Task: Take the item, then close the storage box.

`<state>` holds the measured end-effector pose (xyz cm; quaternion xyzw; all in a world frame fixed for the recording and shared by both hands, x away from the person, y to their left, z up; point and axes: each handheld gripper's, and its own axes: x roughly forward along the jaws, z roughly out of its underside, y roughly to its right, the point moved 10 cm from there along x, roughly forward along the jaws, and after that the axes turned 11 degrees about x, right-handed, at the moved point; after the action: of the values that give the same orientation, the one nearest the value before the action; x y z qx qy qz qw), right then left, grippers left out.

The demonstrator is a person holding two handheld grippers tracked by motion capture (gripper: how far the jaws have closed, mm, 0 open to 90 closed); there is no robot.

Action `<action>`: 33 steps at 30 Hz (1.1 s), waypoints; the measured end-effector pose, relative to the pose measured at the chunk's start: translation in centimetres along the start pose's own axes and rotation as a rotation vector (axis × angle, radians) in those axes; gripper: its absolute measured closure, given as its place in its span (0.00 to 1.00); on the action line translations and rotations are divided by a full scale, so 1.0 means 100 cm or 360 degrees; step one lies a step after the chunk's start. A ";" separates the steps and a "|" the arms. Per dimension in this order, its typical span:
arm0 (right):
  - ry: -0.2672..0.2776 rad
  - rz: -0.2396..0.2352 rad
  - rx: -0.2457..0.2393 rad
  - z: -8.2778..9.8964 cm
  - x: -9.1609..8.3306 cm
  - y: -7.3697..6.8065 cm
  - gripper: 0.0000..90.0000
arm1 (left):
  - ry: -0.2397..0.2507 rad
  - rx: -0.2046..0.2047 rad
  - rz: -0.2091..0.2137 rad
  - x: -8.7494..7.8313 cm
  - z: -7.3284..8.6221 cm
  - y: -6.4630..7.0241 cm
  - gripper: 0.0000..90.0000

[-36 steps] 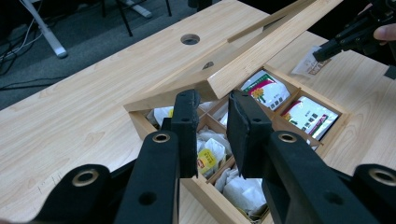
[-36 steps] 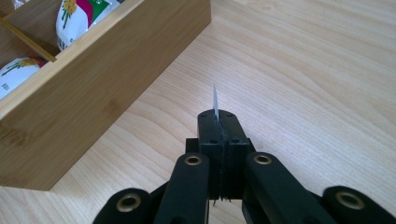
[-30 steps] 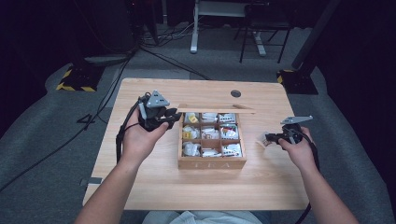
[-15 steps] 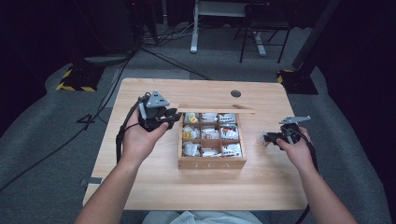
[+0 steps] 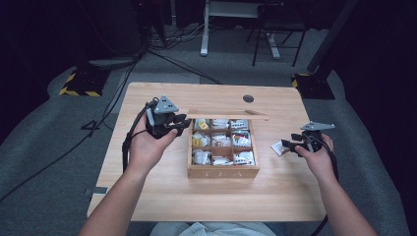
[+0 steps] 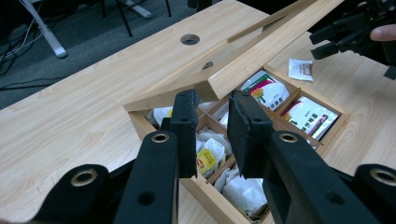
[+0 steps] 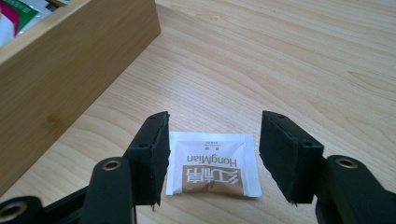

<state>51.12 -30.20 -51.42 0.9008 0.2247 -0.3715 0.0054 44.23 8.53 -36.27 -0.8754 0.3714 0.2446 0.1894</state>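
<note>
One light, flat, floppy tea sachet [image 7: 214, 170] on table [image 7: 299, 60]. Right hand-held gripper [image 7: 212, 156] just opened wide, astride it, not gripping; best pinched by an edge. Left hand-held gripper [image 6: 212, 126] clamped narrow on box lid [image 6: 261, 51].

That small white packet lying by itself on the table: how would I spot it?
Find the wooden compartment box in the middle of the light wooden table. To its right, between the open jaws of the right gripper, lies a flat white sachet with a brown band. Unlike the other packets, it lies outside the box.
</note>
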 end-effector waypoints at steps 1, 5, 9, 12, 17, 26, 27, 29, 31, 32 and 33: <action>0.0003 -0.0006 0.0000 0.001 -0.001 -0.001 0.49 | -0.0001 0.0000 0.0000 0.000 0.000 0.000 0.81; -0.0003 -0.0029 -0.0007 0.005 -0.007 -0.005 0.49 | -0.0004 0.0001 -0.0004 0.000 0.000 0.000 0.81; 0.0000 -0.0047 -0.0016 0.009 -0.012 -0.009 0.49 | -0.0007 0.0000 0.0002 0.000 0.001 0.001 0.81; -0.0009 -0.0056 -0.0029 0.013 -0.016 -0.013 0.50 | -0.0003 0.0001 -0.0001 0.000 0.000 0.000 0.81; -0.0035 -0.0087 -0.0086 0.024 -0.022 -0.026 0.51 | -0.0002 0.0002 0.0001 0.000 0.002 0.001 0.81; -0.0049 -0.0131 -0.0113 0.038 -0.028 -0.038 0.51 | -0.0011 0.0000 0.0000 0.000 0.005 0.005 0.81; -0.0051 -0.0132 -0.0116 0.039 -0.029 -0.039 0.51 | -0.0016 0.0005 -0.0001 0.000 0.006 0.006 0.81; -0.0045 -0.0138 -0.0114 0.039 -0.030 -0.040 0.51 | -0.0013 -0.0001 -0.0003 0.000 0.008 0.008 0.81; -0.0043 -0.0140 -0.0109 0.041 -0.030 -0.040 0.51 | -0.0007 -0.0004 -0.0009 0.000 0.010 0.009 0.81; -0.0043 -0.0140 -0.0109 0.041 -0.030 -0.040 0.51 | -0.0007 -0.0004 -0.0009 0.000 0.010 0.009 0.81; -0.0043 -0.0143 -0.0107 0.041 -0.030 -0.040 0.51 | -0.0008 -0.0003 -0.0015 0.000 0.012 0.011 0.81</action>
<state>44.86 -28.54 -51.73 0.8841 0.2771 -0.3757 0.0219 43.12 8.42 -37.39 -0.8768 0.3666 0.2462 0.1906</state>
